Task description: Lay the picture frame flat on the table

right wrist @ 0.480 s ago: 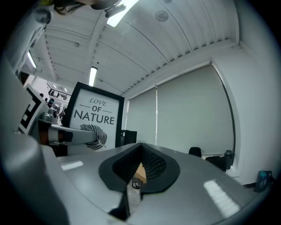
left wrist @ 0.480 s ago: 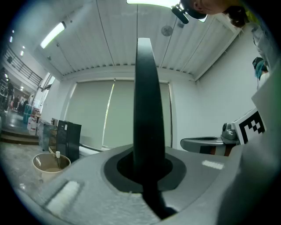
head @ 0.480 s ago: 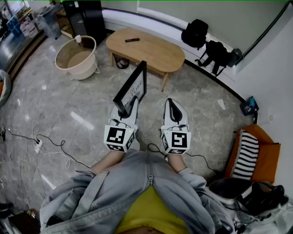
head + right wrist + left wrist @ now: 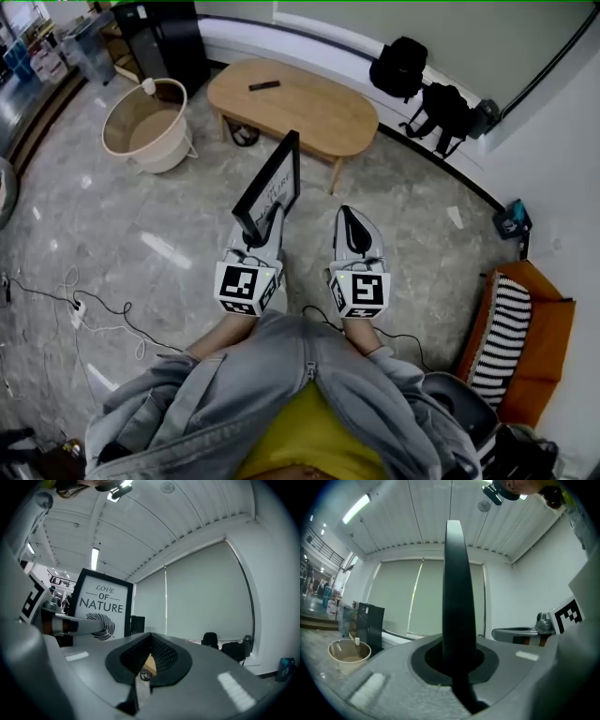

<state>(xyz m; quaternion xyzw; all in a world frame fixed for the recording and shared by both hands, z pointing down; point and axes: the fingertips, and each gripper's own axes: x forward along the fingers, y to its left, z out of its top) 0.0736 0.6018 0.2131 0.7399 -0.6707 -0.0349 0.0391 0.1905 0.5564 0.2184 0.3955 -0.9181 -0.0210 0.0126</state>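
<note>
two grippers sit side by side in the middle of the head view, both held level and pointing toward the top of the frame, with grey sleeves [image 4: 202, 380] below them. the left gripper [image 4: 264, 217] is clenched on the lower edge of the picture frame [image 4: 273, 180]; in its own view the black edge of that frame rises straight up out of the closed pads. the right gripper [image 4: 349, 216] is just beside it, apart from the frame, its jaws pressed together with nothing between them.

at the upper left of the head view a round cream tub [image 4: 167, 155] stands on the grey stone floor [image 4: 112, 234]. its inside shows only a beige bottom, and a small white thing rests on its rim; what that is cannot be told.

the picture frame is upright in the air, leaning a little to the right, over the floor and short of the oval wooden table [image 4: 309, 117], not touching it. it has a thin black border around a white print that reads "love of nature" above a dark swirled mark, seen plainly at the left of the right gripper view. a small dark remote [image 4: 263, 85] lies on the table top.
</note>
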